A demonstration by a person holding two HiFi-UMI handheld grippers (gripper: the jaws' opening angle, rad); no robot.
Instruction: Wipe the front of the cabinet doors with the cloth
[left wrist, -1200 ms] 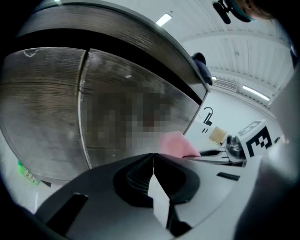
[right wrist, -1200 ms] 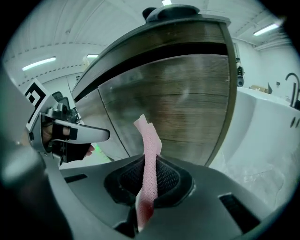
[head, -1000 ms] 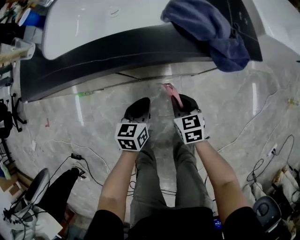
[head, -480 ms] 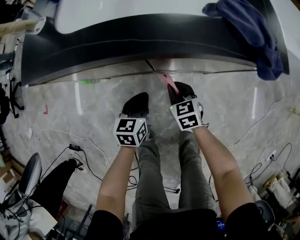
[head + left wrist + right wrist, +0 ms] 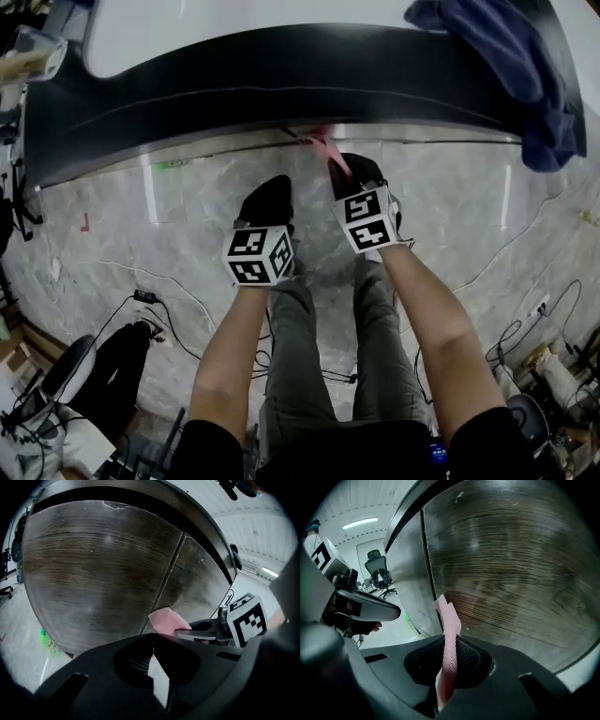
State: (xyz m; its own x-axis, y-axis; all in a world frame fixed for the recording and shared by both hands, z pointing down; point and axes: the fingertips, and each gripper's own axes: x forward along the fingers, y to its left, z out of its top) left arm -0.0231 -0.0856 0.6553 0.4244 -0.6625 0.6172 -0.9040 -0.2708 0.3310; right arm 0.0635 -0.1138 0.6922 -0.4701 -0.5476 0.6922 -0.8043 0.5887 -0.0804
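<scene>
Cloth up near the doors
My right tool is clamped on the pink cloth, its tip close to the seam of the cabinet doors; my left tool is closed with nothing in it

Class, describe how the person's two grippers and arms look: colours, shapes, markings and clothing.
The left gripper and the right gripper are both black, rounded shells. Each carries a white cube printed with black square markers. The person wears short black sleeves, and the forearms are bare.

pink cloth, dk-brown doors (woodgrain)
</scene>
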